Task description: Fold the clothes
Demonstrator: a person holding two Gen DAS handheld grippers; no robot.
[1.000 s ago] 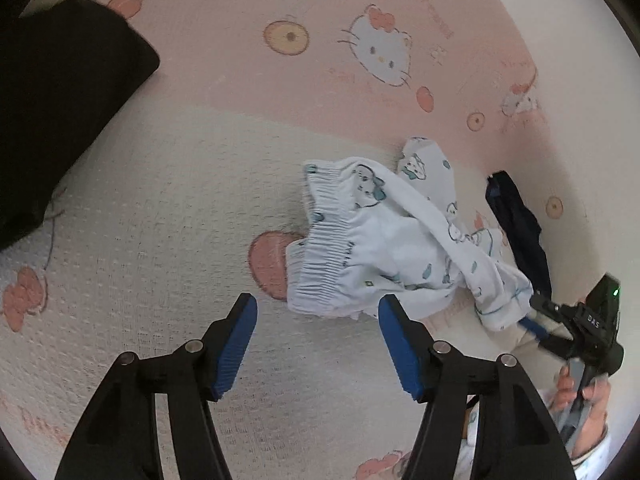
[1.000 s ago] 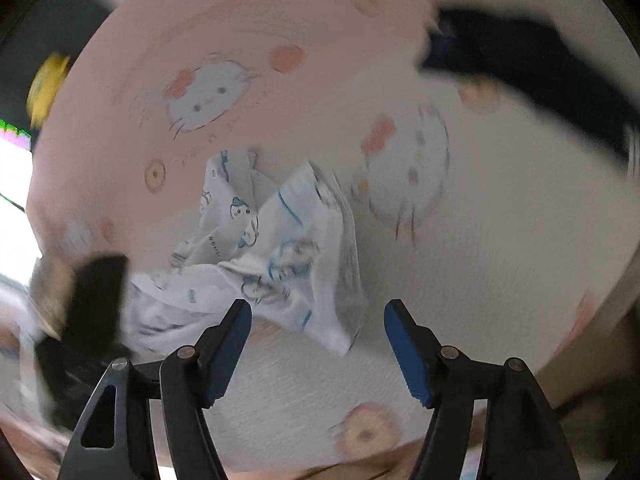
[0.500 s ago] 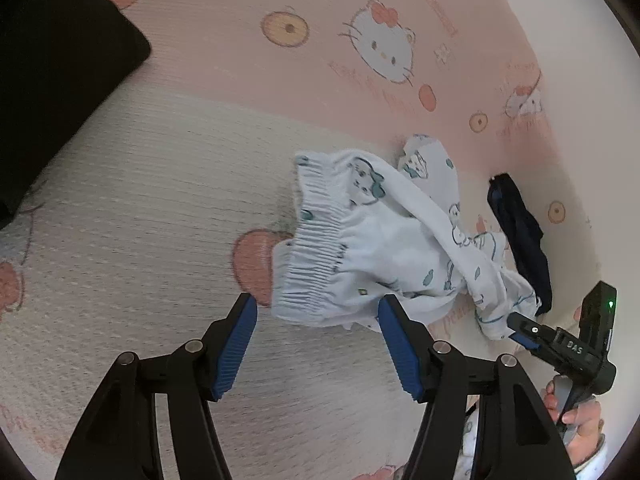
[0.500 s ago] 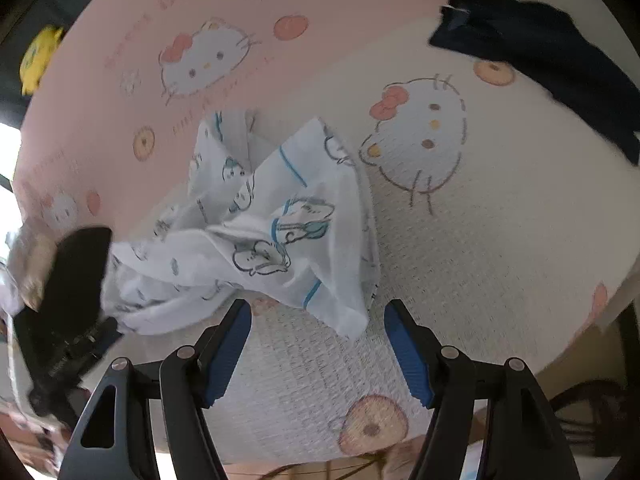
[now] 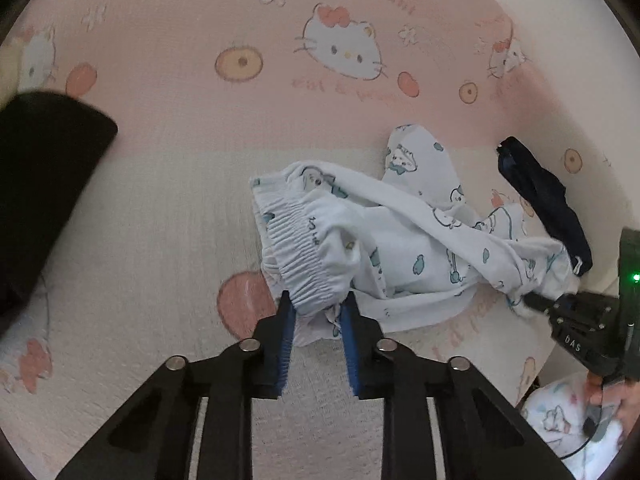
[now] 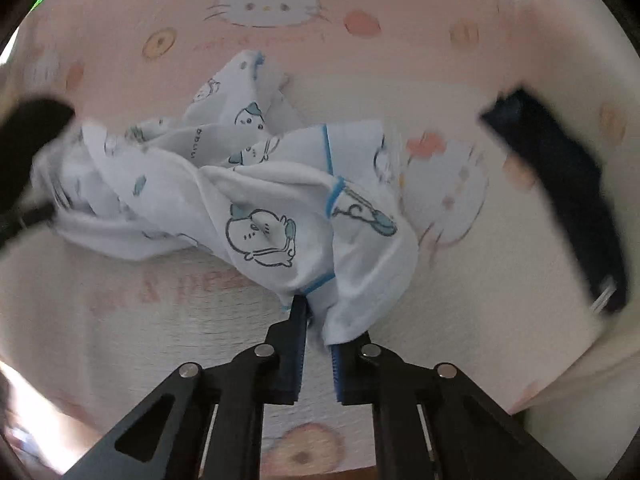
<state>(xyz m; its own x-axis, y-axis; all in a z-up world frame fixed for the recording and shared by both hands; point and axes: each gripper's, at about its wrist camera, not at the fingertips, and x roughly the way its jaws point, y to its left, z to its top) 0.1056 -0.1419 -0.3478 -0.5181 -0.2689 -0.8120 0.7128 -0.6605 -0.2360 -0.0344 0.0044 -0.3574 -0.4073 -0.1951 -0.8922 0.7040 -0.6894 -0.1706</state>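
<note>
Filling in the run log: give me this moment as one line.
stage: grasp | left claw: shut on white printed shorts, at waistband | right claw: shut on other end | shorts: crumpled, unfolded | dark garment: beside

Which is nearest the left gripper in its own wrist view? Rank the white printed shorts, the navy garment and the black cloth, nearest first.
1. White printed shorts: waistband pinched in the left gripper.
2. and 3. Black cloth, far left, and navy garment, far right beside the shorts: too close to call.
</note>
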